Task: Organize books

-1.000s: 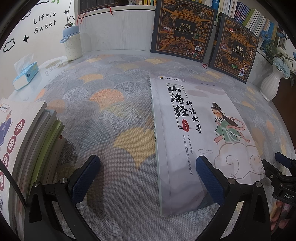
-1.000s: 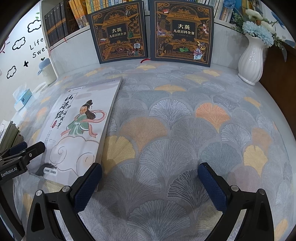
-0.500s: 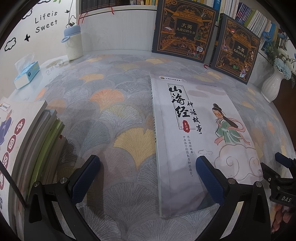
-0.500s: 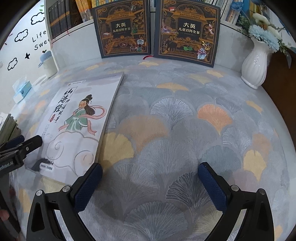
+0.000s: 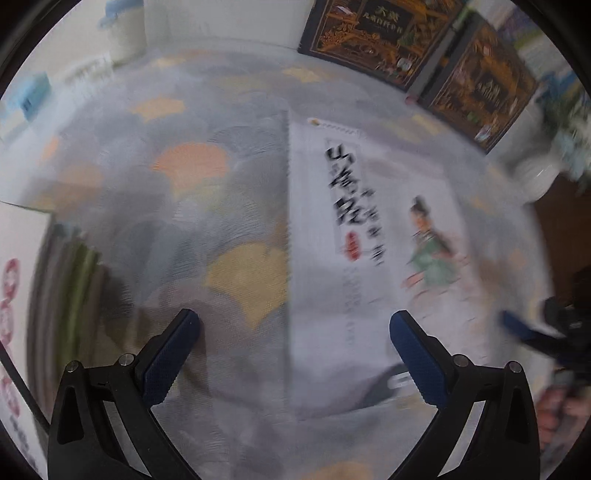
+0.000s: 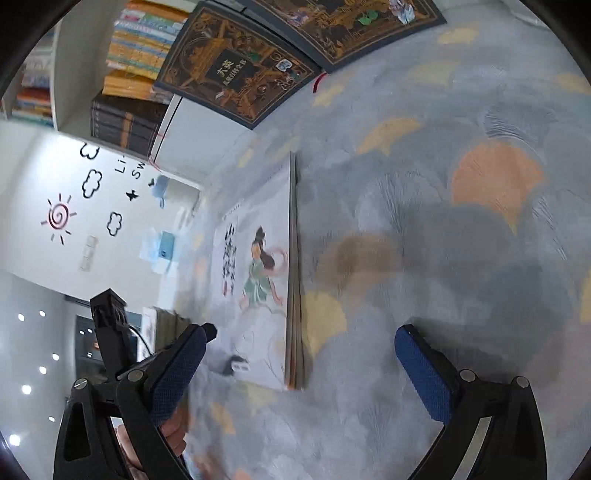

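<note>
White picture book [image 5: 369,266] lies flat on the fan-patterned tablecloth [image 5: 177,206], spine toward your left; the left wrist view is motion-blurred. At far left a stack of books [image 5: 55,302] sits on the table edge. Your left gripper [image 5: 293,332] is spread wide, holding nothing, its right finger [image 5: 413,350] over the book's lower cover. Two dark encyclopedias [image 5: 373,29] lean against the shelf behind. Your right gripper [image 6: 299,354] is also wide apart and empty, the view rolled sideways; the book's page edge [image 6: 293,277] falls between its fingers. White vase [image 5: 535,173] at far right.
</note>
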A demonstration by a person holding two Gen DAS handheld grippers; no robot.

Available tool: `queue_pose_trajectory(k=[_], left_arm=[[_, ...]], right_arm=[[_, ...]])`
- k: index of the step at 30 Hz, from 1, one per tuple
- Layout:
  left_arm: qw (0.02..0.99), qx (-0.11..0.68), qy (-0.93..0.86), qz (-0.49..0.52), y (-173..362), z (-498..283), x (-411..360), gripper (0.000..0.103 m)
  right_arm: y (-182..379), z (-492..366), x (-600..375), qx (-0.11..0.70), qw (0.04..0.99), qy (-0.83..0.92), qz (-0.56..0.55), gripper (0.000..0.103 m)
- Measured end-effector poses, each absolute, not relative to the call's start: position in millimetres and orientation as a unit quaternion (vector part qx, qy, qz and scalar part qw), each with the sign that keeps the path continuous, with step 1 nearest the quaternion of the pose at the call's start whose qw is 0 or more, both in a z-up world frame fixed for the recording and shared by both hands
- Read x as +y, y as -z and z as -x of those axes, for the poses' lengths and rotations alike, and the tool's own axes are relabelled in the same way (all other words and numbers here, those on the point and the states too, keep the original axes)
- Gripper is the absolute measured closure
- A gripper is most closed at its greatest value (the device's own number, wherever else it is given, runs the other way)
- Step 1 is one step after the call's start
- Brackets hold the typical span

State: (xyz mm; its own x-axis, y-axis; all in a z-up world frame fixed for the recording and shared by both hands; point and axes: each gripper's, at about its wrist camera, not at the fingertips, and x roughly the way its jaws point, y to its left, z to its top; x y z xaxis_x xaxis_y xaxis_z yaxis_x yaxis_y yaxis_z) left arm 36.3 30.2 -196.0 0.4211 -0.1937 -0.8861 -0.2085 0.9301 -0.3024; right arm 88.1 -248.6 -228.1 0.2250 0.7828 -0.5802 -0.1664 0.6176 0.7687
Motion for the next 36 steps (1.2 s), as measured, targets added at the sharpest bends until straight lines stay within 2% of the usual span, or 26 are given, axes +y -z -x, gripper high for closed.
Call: queue_pose_trajectory(k=[3,6,7,10,11,15,17,19,20,22,23,27,28,30,32,33,34,36], left_arm=[[0.811,0.53,0.046,0.243,195.9,-42.8,39.8,0.002],[0.811,0.526,0.074,0.244,195.9,-46.5,36.6,0.006],[0.812,0.524,0.078,0.246,195.7,-47.4,36.5,0.009],[0.821,0.502,0.07,0.262,197.8,-47.6,45.7,0.029],[0.824,0.491,0.069,0.274,199.0,-45.8,49.5,0.031],[0.825,0.472,0.077,0.3,201.8,-47.1,54.0,0.031],[0.829,0.461,0.079,0.307,202.1,-44.9,55.6,0.031],[0.832,0.457,0.087,0.303,202.1,-43.2,55.6,0.031],[0.829,0.459,0.099,0.305,202.3,-42.9,55.3,0.031],[0.818,0.465,0.114,0.318,204.0,-43.7,59.7,0.031],[0.814,0.466,0.119,0.327,204.8,-42.7,61.5,0.031],[0.808,0.457,0.136,0.348,209.5,-42.2,58.7,0.031],[0.809,0.454,0.137,0.347,209.2,-44.1,55.8,0.031],[0.819,0.449,0.133,0.333,207.3,-48.9,46.7,0.031],[0.826,0.45,0.125,0.316,204.7,-49.1,41.8,0.031],[0.826,0.448,0.119,0.321,204.6,-48.2,42.2,0.031],[0.826,0.446,0.113,0.326,204.6,-46.9,42.6,0.031],[0.831,0.447,0.097,0.317,202.6,-45.0,39.3,0.033]], right_arm=[[224.9,-96.0,-234.7,0.535,0.729,-0.33,-0.27,0.0],[221.4,-106.4,-213.7,0.534,0.738,-0.336,-0.239,0.0],[221.8,-110.4,-207.0,0.53,0.74,-0.343,-0.234,0.001],[219.4,-122.3,-185.9,0.506,0.768,-0.336,-0.204,0.001],[218.7,-125.5,-180.8,0.504,0.772,-0.333,-0.197,0.002],[220.9,-133.1,-179.7,0.492,0.776,-0.338,-0.204,0.01],[227.5,-130.5,-194.5,0.482,0.76,-0.357,-0.249,0.027],[240.5,-126.7,-205.3,0.486,0.717,-0.404,-0.295,0.04],[242.8,-123.8,-205.8,0.49,0.711,-0.417,-0.284,0.044],[237.1,-120.2,-195.2,0.514,0.709,-0.428,-0.223,0.045],[235.4,-119.7,-190.2,0.519,0.706,-0.433,-0.211,0.041],[239.6,-127.6,-181.4,0.505,0.706,-0.438,-0.235,0.04],[239.9,-127.7,-179.2,0.501,0.711,-0.433,-0.236,0.043],[241.2,-131.1,-173.2,0.499,0.724,-0.411,-0.242,0.055],[246.5,-136.6,-178.2,0.508,0.722,-0.389,-0.264,0.081],[254.8,-142.5,-183.3,0.516,0.713,-0.376,-0.292,0.088],[259.1,-144.8,-186.1,0.518,0.705,-0.375,-0.306,0.092],[259.8,-144.9,-187.8,0.518,0.699,-0.38,-0.314,0.092]])
